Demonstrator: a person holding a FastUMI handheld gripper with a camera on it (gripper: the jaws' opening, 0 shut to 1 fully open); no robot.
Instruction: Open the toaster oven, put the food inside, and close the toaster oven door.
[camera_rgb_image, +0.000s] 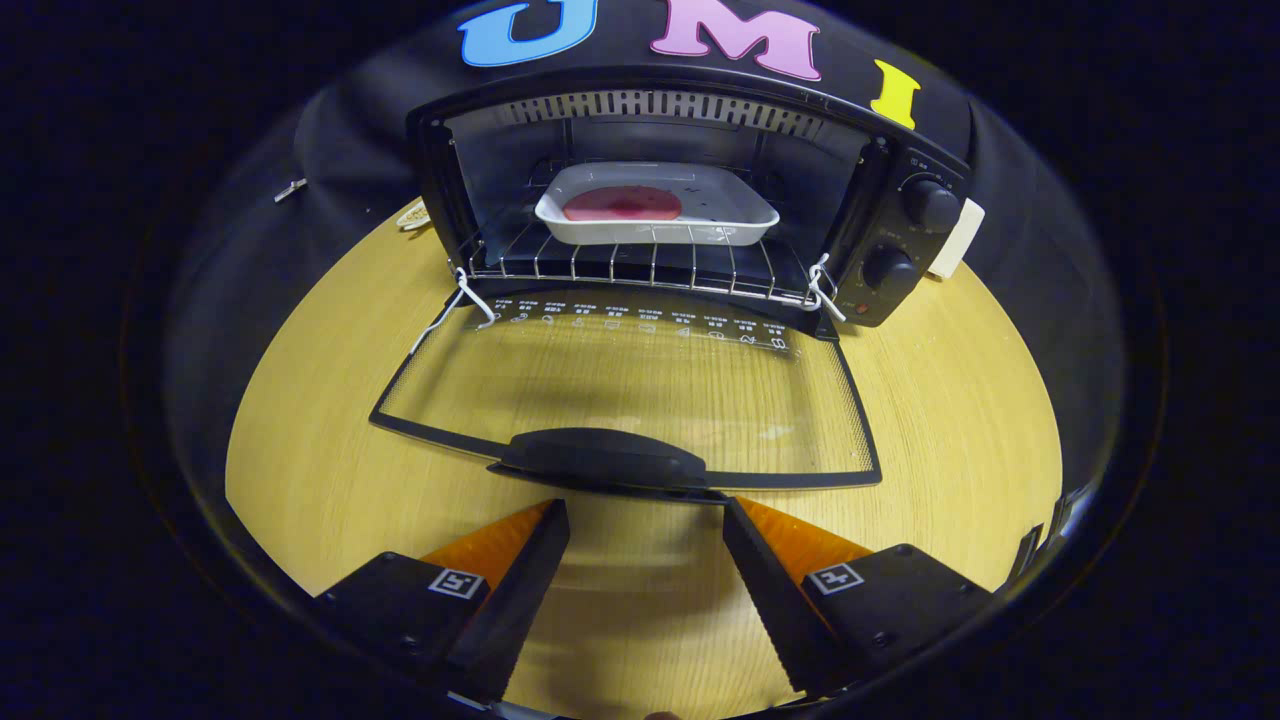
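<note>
Toaster oven (690, 190) at far side of wooden table (950, 400), door (630, 390) dropped flat toward the near side. White dish (655, 215) with pink food (622, 203) on wire rack (640, 262) inside. Gripper (645, 515) open, empty, fingertips just short of door handle (600, 458)

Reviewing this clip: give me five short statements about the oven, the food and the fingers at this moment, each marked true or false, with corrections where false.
1. The toaster oven door is closed. False: it lies folded down, open.
2. A white dish sits on the wire rack inside the oven. True.
3. The dish holds a reddish round piece of food. True.
4. The gripper is shut on the door handle. False: the fingers are spread apart, and the handle lies just ahead of them.
5. The oven stands on a black metal table. False: the tabletop is light wood.
</note>
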